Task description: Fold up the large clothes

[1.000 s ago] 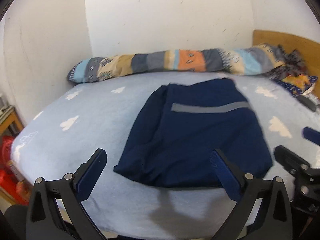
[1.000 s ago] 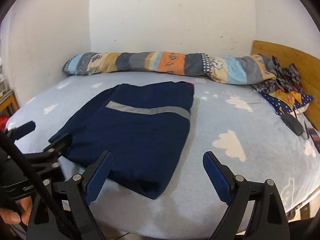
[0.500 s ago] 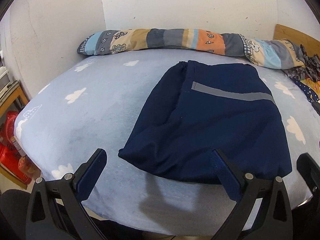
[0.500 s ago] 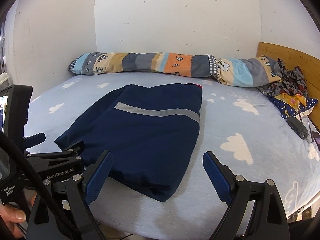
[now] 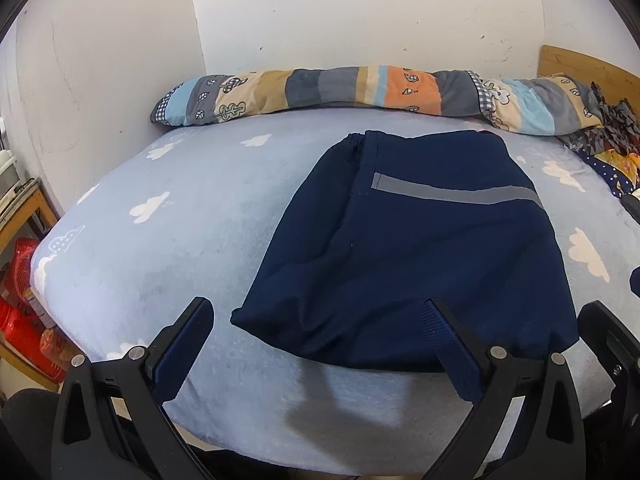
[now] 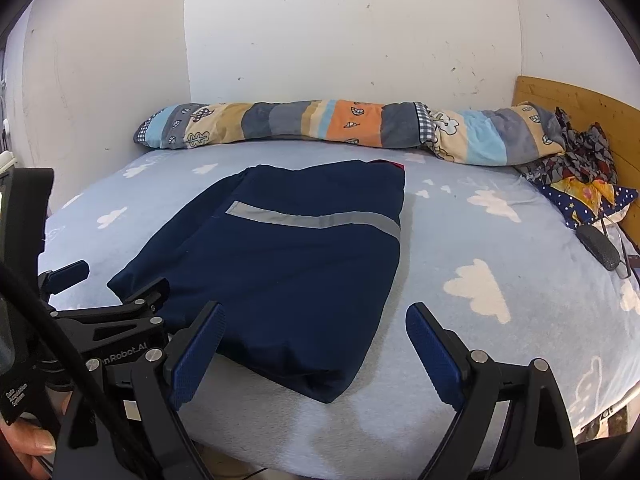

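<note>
From your left wrist view, the left tongs (image 5: 316, 336) hang spread and empty at the near hem of the navy garment (image 5: 408, 256), already folded on the cloud-print bed (image 5: 172, 248), while your right wrist view shows the right tongs (image 6: 316, 340) spread too, so the fold looks done, the next move likely another halving or withdrawal, in a white-walled room

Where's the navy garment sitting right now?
The folded navy garment lies flat on the cloud-print bed, near its front edge, ahead of both open grippers and short of the patchwork bolster.

Bare bed sheet (image 5: 192, 240) lies open left of the folded garment (image 5: 404, 264). Rolled quilt (image 6: 320, 128) blocks the far edge; a clothes pile (image 6: 580, 168) crowds the right corner.
</note>
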A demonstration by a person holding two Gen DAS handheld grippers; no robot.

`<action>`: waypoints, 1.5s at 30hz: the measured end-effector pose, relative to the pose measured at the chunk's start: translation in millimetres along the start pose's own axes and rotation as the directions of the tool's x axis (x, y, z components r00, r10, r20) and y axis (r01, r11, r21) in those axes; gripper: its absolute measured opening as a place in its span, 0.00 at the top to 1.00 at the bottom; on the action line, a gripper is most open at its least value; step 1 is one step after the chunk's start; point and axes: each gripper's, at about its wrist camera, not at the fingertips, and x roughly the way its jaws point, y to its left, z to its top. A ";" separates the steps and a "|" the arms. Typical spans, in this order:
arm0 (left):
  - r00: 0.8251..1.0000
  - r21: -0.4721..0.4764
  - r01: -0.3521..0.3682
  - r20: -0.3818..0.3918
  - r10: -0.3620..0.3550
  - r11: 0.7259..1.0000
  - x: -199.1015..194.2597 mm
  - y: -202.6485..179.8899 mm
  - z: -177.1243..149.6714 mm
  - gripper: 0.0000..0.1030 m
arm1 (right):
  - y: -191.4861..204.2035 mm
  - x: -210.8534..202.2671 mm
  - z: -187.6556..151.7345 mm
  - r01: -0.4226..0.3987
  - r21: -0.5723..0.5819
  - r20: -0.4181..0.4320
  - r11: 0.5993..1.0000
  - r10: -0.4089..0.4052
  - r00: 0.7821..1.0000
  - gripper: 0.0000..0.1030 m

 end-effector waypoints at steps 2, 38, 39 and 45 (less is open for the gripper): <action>1.000 0.002 -0.002 0.002 0.002 1.000 -0.4 0.1 0.0 0.00 | -1.4 0.7 0.0 0.001 0.005 -0.004 1.000 -0.001 1.000 0.09; 1.000 -0.030 0.014 0.019 -0.014 0.999 -1.8 11.8 4.3 0.00 | 2.8 19.9 -6.9 0.068 -0.053 -0.100 0.996 -0.073 0.992 0.08; 1.000 -0.031 0.012 0.016 -0.011 0.999 -1.0 12.2 4.2 0.00 | 3.6 21.2 -7.0 0.076 -0.060 -0.105 0.995 -0.082 0.991 0.08; 1.000 -0.038 -0.002 0.018 0.003 0.999 -0.1 14.9 6.2 0.00 | 6.1 24.8 -7.2 0.095 -0.084 -0.129 0.992 -0.105 0.986 0.08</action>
